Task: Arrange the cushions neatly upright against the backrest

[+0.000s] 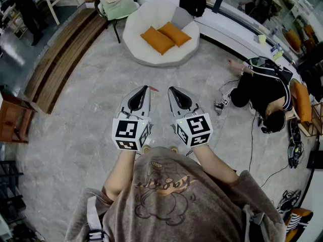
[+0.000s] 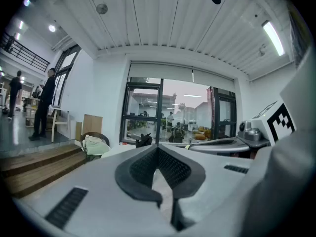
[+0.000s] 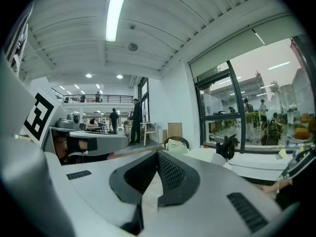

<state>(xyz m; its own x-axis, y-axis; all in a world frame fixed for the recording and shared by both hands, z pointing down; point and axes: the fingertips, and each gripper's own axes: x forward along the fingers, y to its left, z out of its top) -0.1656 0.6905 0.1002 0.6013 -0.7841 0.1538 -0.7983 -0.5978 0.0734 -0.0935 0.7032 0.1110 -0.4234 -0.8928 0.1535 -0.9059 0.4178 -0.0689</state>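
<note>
The left gripper (image 1: 146,88) has its jaws pressed together with nothing between them; in the left gripper view (image 2: 158,148) the dark ribbed pads meet at a point and only pale floor shows through the gap below them. The right gripper (image 1: 172,89) is likewise closed and empty, its pads meeting in the right gripper view (image 3: 158,155). The two are held side by side, near each other but not touching, pointing away from the person and close to level. Each carries its marker cube (image 1: 130,133) at the near end, by the person's forearms.

Under them lies a pale grey marbled floor (image 1: 75,125). Well beyond the jaw tips, at the far side, stands a white round seat (image 1: 146,58). Two orange cushions (image 1: 157,40) lie flat on it side by side, touching. A grey cushion (image 1: 181,17) is propped on the seat's far right rim. Neither gripper is anywhere near them.

Just right of the grey cushion sits a black bag (image 1: 192,4) on a long white ledge. Left of the seat is a dark-framed chair (image 1: 117,6) heaped with pale green cloth. Wooden steps (image 1: 60,59) run along the far left. At the right a person in black (image 1: 262,89) is low on the floor among cables.
</note>
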